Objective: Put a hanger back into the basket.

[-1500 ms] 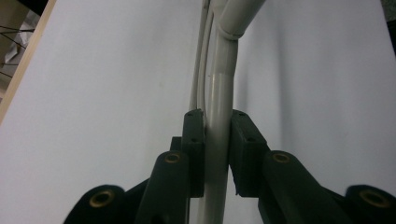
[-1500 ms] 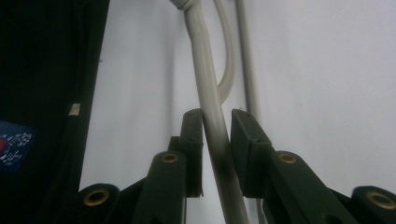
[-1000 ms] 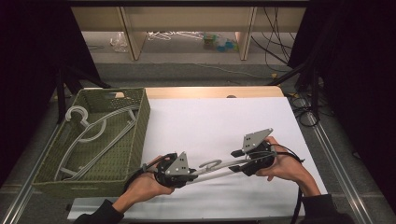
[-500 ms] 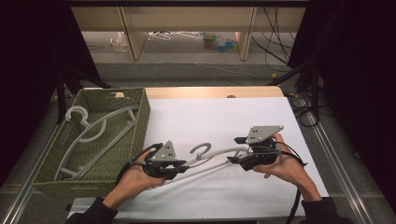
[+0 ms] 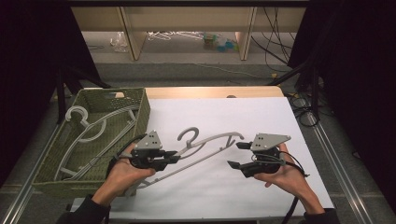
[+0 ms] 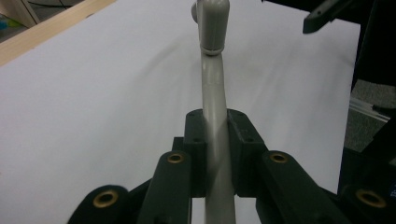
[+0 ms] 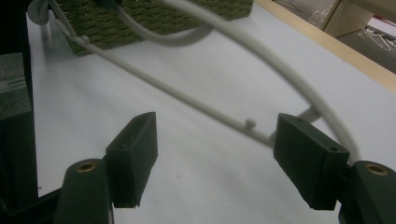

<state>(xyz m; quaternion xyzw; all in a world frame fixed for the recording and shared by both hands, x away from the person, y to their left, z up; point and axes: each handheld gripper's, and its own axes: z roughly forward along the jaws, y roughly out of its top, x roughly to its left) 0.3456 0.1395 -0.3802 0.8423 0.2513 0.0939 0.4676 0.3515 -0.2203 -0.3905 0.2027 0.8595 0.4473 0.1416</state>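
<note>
Left gripper clamping smooth grey plastic hanger, woven green basket

A grey hanger is clamped by the left gripper above the white surface; the right gripper, fingers parted, sits just right of it.

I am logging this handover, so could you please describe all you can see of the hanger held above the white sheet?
The hanger is pale grey and looks like plastic, with a curved hook on top, arched shoulders and a thin lower bar. It is lifted and tilted, its right end higher. The left tool is clamped on it near the left shoulder. The right tool stands open at its right end.
</note>
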